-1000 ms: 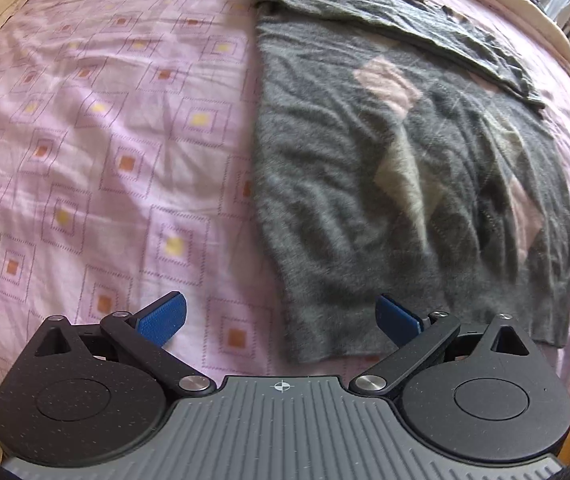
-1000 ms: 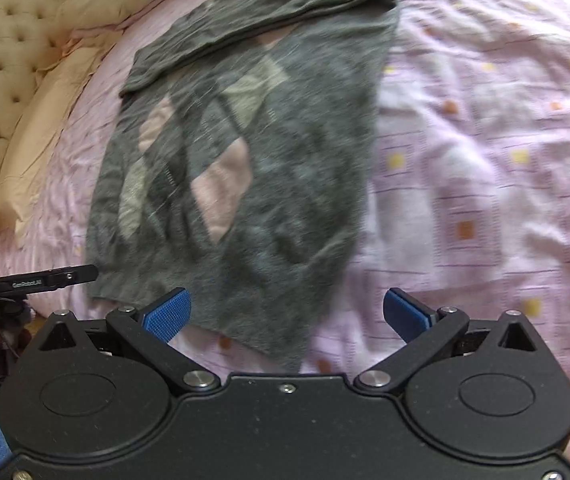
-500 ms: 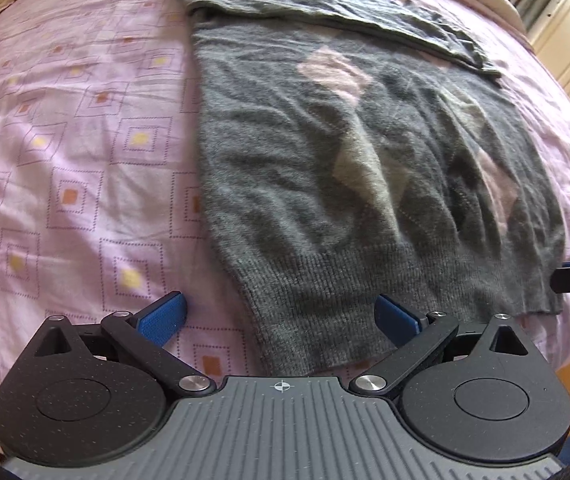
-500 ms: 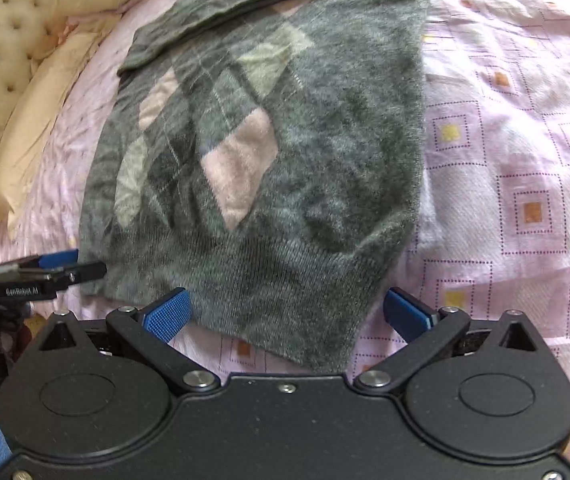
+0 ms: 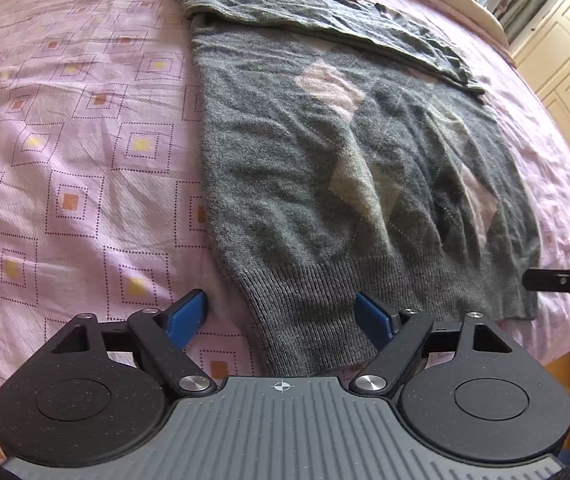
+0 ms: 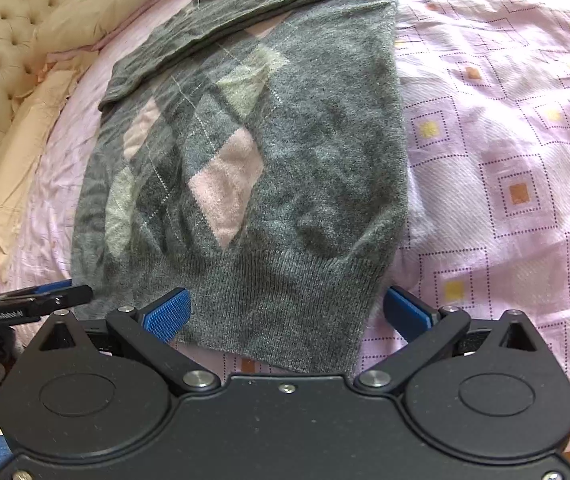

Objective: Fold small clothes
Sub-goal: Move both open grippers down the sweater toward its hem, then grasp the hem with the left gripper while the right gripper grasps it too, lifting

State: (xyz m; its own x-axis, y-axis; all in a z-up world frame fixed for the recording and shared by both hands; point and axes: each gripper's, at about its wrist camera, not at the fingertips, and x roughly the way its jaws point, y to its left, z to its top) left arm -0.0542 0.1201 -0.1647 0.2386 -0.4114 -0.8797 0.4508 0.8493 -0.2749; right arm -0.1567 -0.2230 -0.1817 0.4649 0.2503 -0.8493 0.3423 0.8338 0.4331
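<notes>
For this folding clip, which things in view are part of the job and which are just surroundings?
Part of the job:
- grey argyle sweater, flat on the bed, sleeves folded across its top
- left claw, open, at the ribbed hem
- right claw, open, at the hem

Just surroundings:
- pink patterned bedsheet
- tufted headboard
- beige pillow
- cream cupboard doors
</notes>
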